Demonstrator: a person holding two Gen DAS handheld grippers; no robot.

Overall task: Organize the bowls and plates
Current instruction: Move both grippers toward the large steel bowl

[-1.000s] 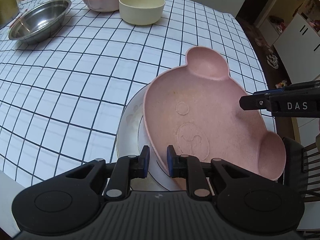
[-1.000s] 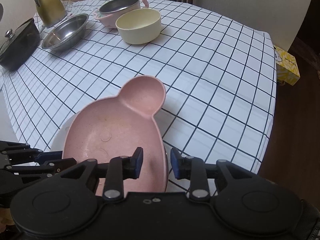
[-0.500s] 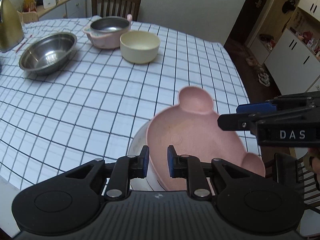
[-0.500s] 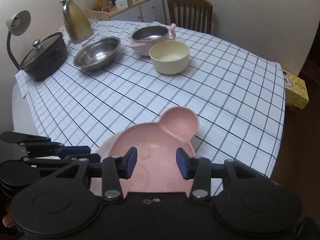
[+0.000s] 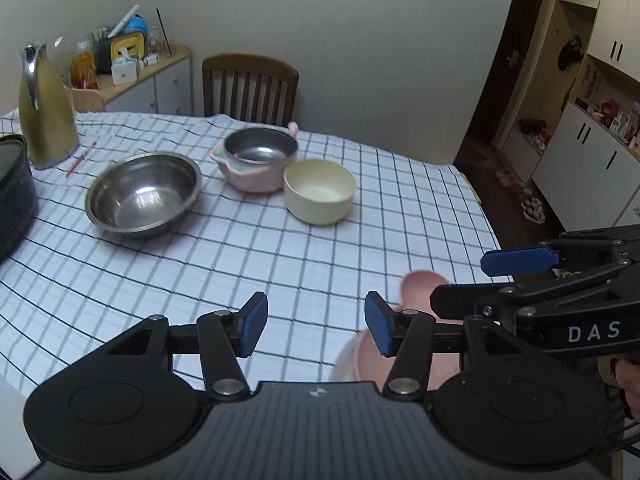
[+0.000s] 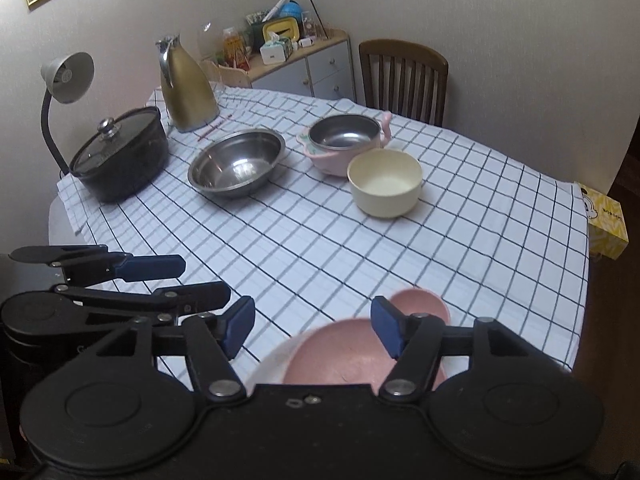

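A pink mouse-eared plate [image 6: 352, 352] lies on a white plate [image 6: 268, 364] at the table's near edge, mostly hidden under my grippers; one ear [image 5: 424, 282] shows in the left wrist view. My left gripper [image 5: 316, 326] and my right gripper [image 6: 312, 326] hang above the table, jaws opening, nothing between them. Farther back stand a cream bowl [image 5: 319, 191] [image 6: 385, 182], a pink pot with a steel liner [image 5: 258, 160] [image 6: 344, 142] and a steel bowl [image 5: 143, 194] [image 6: 237, 166].
A black lidded pot [image 6: 120, 154], a gold kettle [image 6: 186, 88], a desk lamp [image 6: 66, 78] stand at the table's far left. A wooden chair [image 5: 250, 86] and a cluttered cabinet [image 6: 296, 64] sit behind the checked tablecloth [image 5: 240, 252]. A yellow tissue box [image 6: 604, 220] lies right.
Both grippers let go of the pink plate's rim, opened wider, and rose and tilted up. The plate stayed on the white plate and slid to the bottom of both views.
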